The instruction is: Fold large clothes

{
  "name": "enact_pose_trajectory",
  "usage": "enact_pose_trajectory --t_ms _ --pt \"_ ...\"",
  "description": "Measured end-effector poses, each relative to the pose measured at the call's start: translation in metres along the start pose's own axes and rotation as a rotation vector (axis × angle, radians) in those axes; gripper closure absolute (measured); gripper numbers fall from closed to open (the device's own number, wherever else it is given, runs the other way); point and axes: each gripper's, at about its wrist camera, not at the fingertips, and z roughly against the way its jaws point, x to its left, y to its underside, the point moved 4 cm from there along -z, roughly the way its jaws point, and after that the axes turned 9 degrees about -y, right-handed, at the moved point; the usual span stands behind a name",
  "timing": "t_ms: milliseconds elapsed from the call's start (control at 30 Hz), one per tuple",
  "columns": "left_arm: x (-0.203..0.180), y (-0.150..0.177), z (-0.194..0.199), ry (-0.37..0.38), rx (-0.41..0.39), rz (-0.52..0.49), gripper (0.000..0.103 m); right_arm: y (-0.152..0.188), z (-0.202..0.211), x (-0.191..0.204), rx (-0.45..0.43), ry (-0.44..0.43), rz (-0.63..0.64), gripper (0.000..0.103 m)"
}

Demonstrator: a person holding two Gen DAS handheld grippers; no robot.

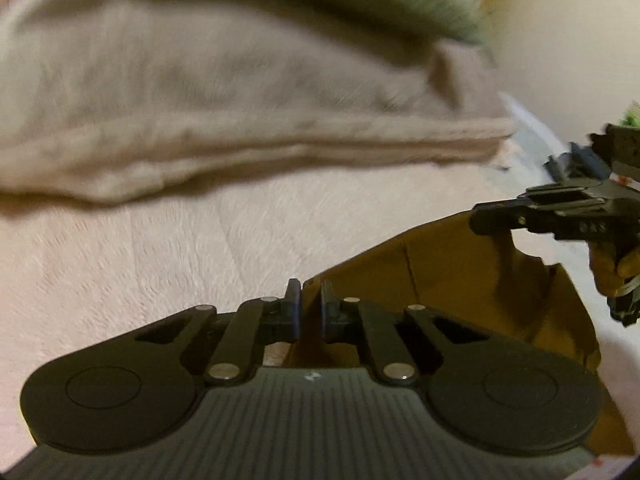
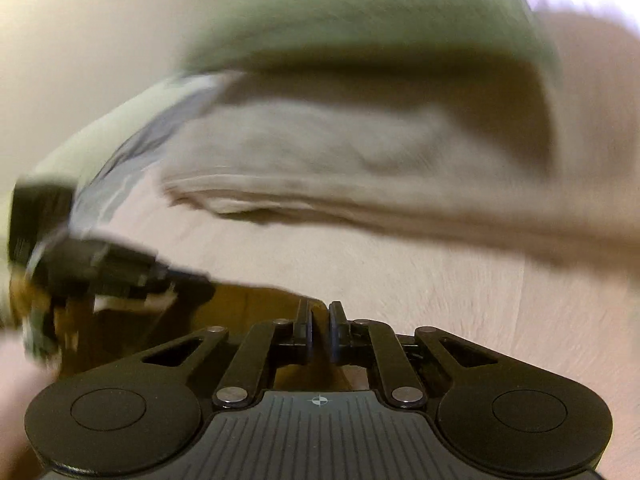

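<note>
Pink fuzzy bedspread — beige folded cloth on it (blurred).

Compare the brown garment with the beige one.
The brown garment lies near, at both grippers; the beige garment lies farther back.
The brown garment is dark mustard; the beige one is pale.
The left gripper and right gripper are each closed on a brown edge; nothing holds the beige one.
Both lie on the pink cover.

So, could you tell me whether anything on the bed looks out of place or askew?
Nothing stands out. A mustard-brown garment lies on the pink fleece bed cover near both tools, and a folded beige garment rests farther back with a green one on it. The blur hides finer detail.
</note>
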Motion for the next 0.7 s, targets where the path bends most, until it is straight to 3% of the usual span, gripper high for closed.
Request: enact_pose_trajectory --t_ms 133,200,233,300,400,500,600,667,700 --pt "-0.035 0.033 0.055 -0.078 -0.153 -0.215 0.097 0.033 0.033 0.063 0.013 0.051 0.329 0.098" --pt "-0.050 0.061 0.067 -0.107 -0.117 -0.287 0.095 0.060 0.033 0.079 0.093 0.056 0.413 0.098" --pt "-0.054 0.069 0.068 -0.095 -0.086 -0.289 0.089 0.075 0.028 0.080 0.169 0.068 0.408 0.096" --pt "-0.055 0.088 0.071 -0.056 -0.005 -0.267 0.082 0.094 0.022 0.077 0.274 0.067 0.342 0.087" --pt "-0.047 0.091 0.082 -0.076 0.015 -0.218 0.082 0.086 0.030 0.077 0.305 0.064 0.227 0.074" --pt "-0.034 0.067 0.102 -0.058 -0.050 -0.054 0.079 0.057 0.052 0.077 0.169 -0.014 0.044 0.069" --pt "-0.033 0.045 0.119 -0.010 -0.162 0.073 0.077 0.041 0.055 0.071 0.042 0.004 -0.118 0.069" --pt "-0.045 0.045 0.106 -0.015 -0.155 0.066 0.077 0.046 0.040 0.070 0.042 0.031 -0.152 0.069" --pt "-0.053 0.051 0.095 -0.031 -0.122 0.028 0.077 0.055 0.027 0.070 0.092 0.069 -0.134 0.069"
